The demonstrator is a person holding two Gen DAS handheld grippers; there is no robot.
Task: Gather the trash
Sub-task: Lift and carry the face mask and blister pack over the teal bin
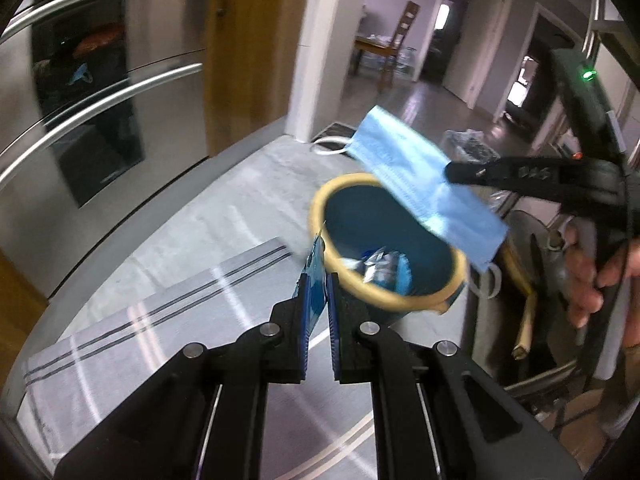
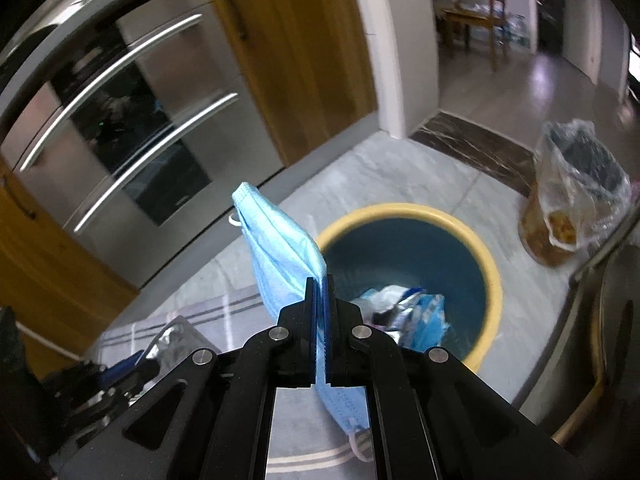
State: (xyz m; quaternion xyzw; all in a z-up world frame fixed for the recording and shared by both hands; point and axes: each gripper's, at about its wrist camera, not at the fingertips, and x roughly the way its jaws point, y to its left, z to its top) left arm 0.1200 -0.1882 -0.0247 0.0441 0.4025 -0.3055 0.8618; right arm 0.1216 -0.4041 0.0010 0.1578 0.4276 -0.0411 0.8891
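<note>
My right gripper clamps the face mask; my left gripper pinches a wrapper. The bin sits just ahead; next I should carry both over it and let go.

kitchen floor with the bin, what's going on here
A person with two hand-held grippers is collecting trash. The right gripper is shut on a light blue pleated face mask, held over the round blue bin with a yellow rim. The left gripper is shut on a thin blue wrapper beside the rim. Some trash already lies inside.
</note>
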